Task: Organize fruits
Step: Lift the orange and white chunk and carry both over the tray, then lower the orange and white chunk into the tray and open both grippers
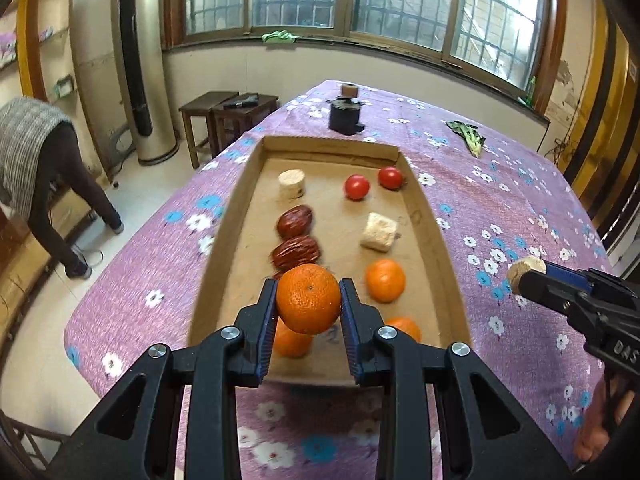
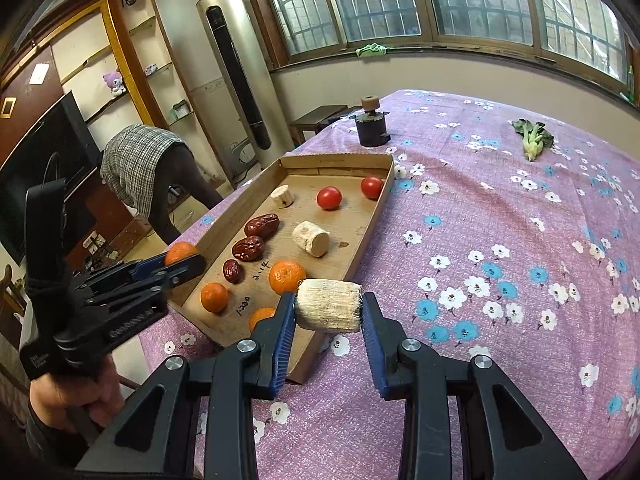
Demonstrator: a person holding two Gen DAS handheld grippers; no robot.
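I have a mandarin (image 1: 308, 298) pinched between the pads of my left gripper (image 1: 308, 300), held above the near end of the cardboard tray (image 1: 430, 216). My right gripper (image 2: 329, 312) is clamped on a pale cut stem piece (image 2: 329, 306), held just off the tray's near right corner, over the cloth.

Inside the tray, three more mandarins lie at the near end: one (image 2: 286, 276) just behind my right gripper, one (image 2: 214, 297) toward the left wall, one (image 2: 262, 317) partly hidden by my right gripper's left finger. Three red dates (image 2: 262, 225) run in a line along the tray's left side. A second stem piece (image 2: 311, 238) lies mid-tray, a shorter one (image 2: 282, 197) sits toward the far left, and two tomatoes (image 2: 329, 198) rest near the far right corner.

The tray sits on a purple flowered tablecloth (image 2: 500, 320). Beyond the tray's far end stands a dark small pot (image 2: 372, 130); far right of the tray lies a leafy green (image 2: 532, 138). Left of the tray, off the table, a person (image 2: 148, 176) bends over beside a tall standing air conditioner (image 2: 236, 76).
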